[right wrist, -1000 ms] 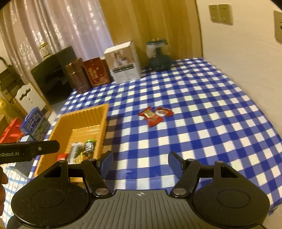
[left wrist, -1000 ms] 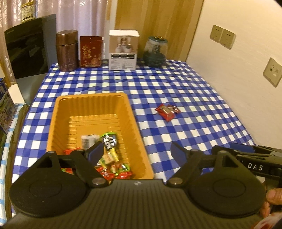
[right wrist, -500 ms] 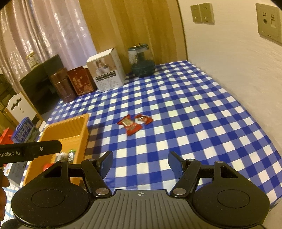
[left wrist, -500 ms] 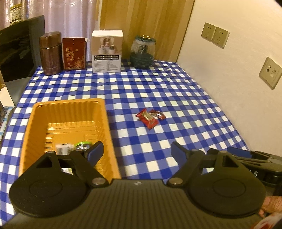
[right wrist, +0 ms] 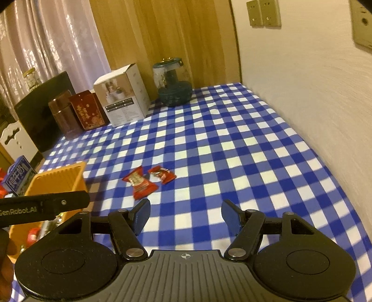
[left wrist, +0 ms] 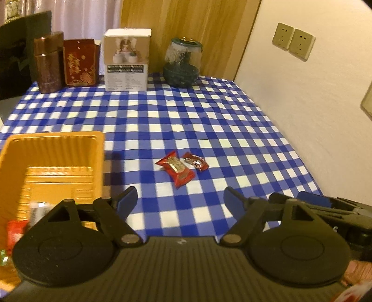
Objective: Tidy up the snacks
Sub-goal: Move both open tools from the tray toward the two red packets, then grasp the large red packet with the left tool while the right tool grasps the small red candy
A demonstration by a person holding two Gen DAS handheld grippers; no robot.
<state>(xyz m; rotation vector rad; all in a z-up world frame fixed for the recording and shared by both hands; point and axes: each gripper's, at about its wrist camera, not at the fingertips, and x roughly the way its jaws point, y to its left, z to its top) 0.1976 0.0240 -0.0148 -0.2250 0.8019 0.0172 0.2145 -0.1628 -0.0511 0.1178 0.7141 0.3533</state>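
The room: a cream wall (left wrist: 290, 97) runs along the right side of the table and carries a pair of wall sockets (left wrist: 293, 41). Wood panelling (left wrist: 186, 21) stands at the far corner, with a pale curtain (right wrist: 46, 41) to its left.

The surface: a table covered by a blue-and-white checked cloth (left wrist: 186, 116). It meets the wall on the right.

Far edge of the table, left to right: a brown tin (left wrist: 48, 65), a red box (left wrist: 80, 62), a white carton (left wrist: 126, 60) and a dark glass jar (left wrist: 182, 62). All four stand upright, close together in a row.

An orange tray (left wrist: 53, 141) sits on the near left part of the cloth. Several wrapped snacks lie in its near end, partly hidden behind the gripper.

Two red snack packets lie on the cloth to the right of the tray, apart from it: a larger packet (left wrist: 176, 168) and a smaller packet (left wrist: 195, 161), touching each other.

Left gripper (left wrist: 180, 201): jaws have just been closing but stand apart, nothing between them. It hangs over the cloth just short of the packets.

Right gripper (right wrist: 186, 217): jaws apart at medium width, nothing between them, over bare cloth to the right of the packets.
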